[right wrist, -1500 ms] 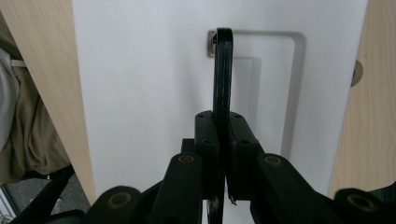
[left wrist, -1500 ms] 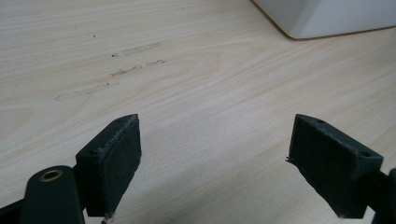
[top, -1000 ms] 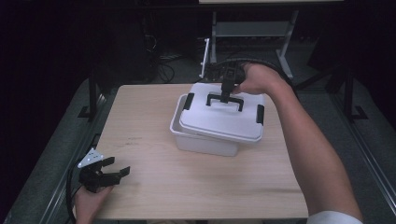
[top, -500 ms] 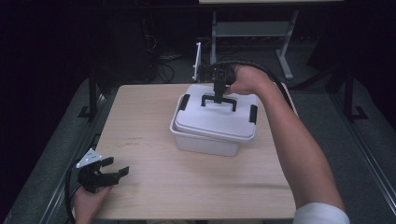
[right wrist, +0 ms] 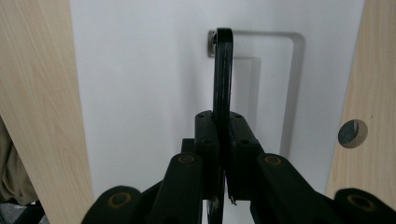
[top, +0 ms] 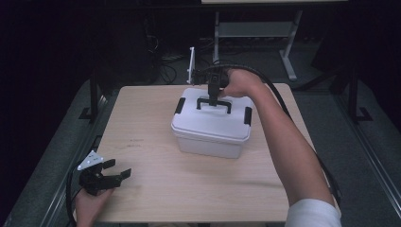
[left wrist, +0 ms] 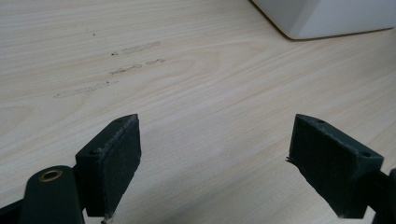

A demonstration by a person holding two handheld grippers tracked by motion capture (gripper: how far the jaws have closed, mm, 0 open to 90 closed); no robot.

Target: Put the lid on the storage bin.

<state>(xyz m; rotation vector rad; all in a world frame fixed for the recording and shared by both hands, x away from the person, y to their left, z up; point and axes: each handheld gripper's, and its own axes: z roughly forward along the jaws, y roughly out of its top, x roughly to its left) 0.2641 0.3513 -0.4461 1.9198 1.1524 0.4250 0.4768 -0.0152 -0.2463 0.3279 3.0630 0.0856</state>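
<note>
Left gripper (top: 113,176) sits at the near-left part of the table (top: 142,123), well to the near left of the box (top: 211,127), held by the left hand (top: 90,203) at the table edge. Its 2 jaws are spread wide with nothing between them; the left gripper view shows bare wood grain between the pads (left wrist: 116,163) and a white corner of the box (left wrist: 327,18) at the far right of that view, well apart from the jaws. A few faint scuff marks (top: 132,144) lie on the wood between this gripper and the box. The box is white, with a white lid (top: 213,118), 2 black latches (top: 180,105) at the lid ends, and a black handle (top: 213,101) standing upright on top; it rests on the table, toward the far right of centre. Right gripper (top: 213,97) comes down onto the box from above, held by the right hand (top: 241,82), forearm reaching in from the near right. Its jaws are pressed together on the handle: in the right gripper view the thin black handle (right wrist: 222,70) runs straight between the 2 pads (right wrist: 206,135), touching both, over the recess in the lid (right wrist: 140,70).
</note>
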